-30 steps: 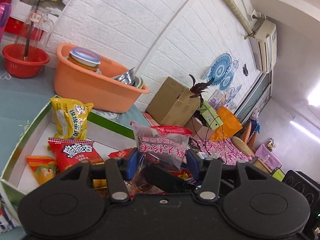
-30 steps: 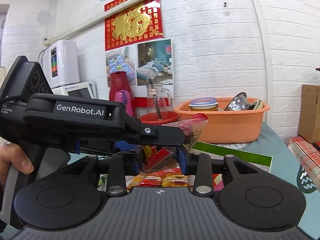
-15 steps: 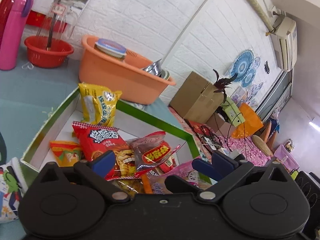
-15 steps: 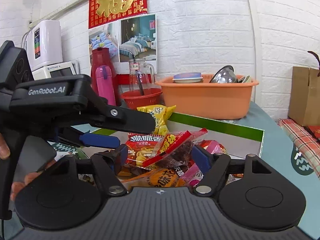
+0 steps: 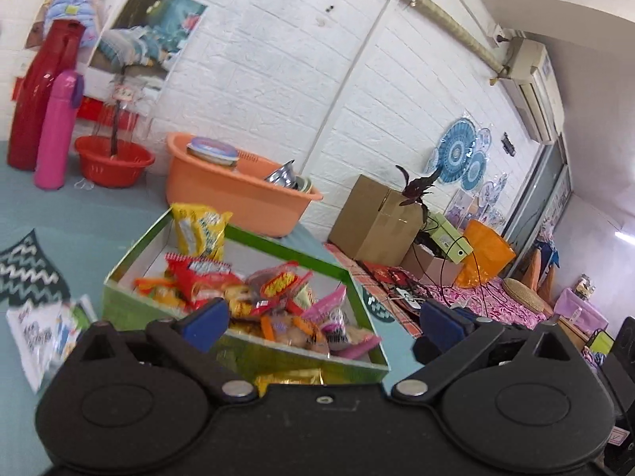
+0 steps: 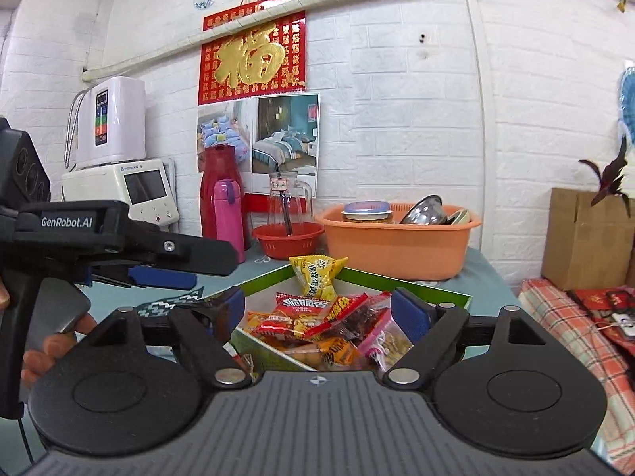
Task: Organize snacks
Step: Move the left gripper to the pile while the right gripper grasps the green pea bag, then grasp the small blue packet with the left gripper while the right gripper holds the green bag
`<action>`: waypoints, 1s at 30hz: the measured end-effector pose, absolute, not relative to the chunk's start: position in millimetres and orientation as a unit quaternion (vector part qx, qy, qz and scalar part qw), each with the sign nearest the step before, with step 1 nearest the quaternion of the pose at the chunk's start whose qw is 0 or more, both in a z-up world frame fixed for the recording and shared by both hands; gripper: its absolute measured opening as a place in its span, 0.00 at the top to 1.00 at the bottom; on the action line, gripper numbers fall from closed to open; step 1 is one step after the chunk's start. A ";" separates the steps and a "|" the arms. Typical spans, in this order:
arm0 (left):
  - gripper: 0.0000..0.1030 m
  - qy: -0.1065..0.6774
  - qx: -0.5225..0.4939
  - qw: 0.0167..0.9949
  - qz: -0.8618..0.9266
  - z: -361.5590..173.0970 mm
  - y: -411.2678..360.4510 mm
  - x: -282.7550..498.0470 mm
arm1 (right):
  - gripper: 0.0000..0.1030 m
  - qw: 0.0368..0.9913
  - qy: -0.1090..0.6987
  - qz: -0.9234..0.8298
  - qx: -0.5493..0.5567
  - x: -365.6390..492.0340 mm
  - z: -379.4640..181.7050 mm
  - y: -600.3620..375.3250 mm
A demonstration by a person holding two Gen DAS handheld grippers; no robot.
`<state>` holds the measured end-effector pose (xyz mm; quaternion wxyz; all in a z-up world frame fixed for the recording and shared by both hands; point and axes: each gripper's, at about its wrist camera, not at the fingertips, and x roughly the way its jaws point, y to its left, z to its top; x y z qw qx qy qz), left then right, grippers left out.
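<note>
A heap of crinkly foil snack packets (image 5: 278, 297), red, orange, pink and clear, filled a shallow green-rimmed cardboard box (image 5: 131, 261) on the teal counter (image 5: 79, 214). A puffy yellow bag (image 5: 200, 230) stood upright in the box's far corner. Both pairs of tongs had just been opening: the left tongs (image 5: 321, 317) and right tongs (image 6: 317, 309) stood wide with nothing gripped, blue pads apart before the box. Behind sat a smooth orange plastic tub (image 6: 397, 246) holding a lidded jar and steel bowls, beside a ribbed red basket (image 6: 287, 238).
</note>
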<state>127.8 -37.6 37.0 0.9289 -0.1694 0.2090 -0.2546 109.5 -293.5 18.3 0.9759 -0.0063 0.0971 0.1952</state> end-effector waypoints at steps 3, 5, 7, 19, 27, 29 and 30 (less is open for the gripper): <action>0.00 0.223 -0.179 0.927 -0.242 21.3 -35.4 111.8 | 0.00 0.977 0.106 0.182 -0.015 94.5 7.7 -298.3; 0.00 0.234 -0.187 0.924 -0.238 10.1 -35.3 102.4 | 0.00 0.976 0.122 0.177 -0.016 88.2 -3.7 -302.0; 0.00 0.254 -0.201 0.914 -0.243 -0.5 -34.7 98.0 | 0.00 0.974 0.140 0.178 -0.024 85.6 -16.8 -305.4; 0.00 0.291 -0.216 0.899 -0.245 -28.3 -32.3 79.8 | 0.00 0.940 0.245 0.209 -0.114 149.9 -59.1 -322.6; 0.00 0.313 -0.167 0.887 -0.294 -30.7 -67.9 94.5 | 0.18 0.934 0.272 0.205 -0.104 132.2 -64.0 -326.6; 0.00 0.324 -0.150 0.885 -0.298 -33.8 -83.8 104.8 | 0.18 0.938 0.271 0.195 -0.097 117.5 -64.6 -332.3; 0.03 0.327 -0.142 0.885 -0.298 -35.7 -92.8 110.4 | 0.18 0.939 0.271 0.192 -0.090 111.9 -64.4 -335.9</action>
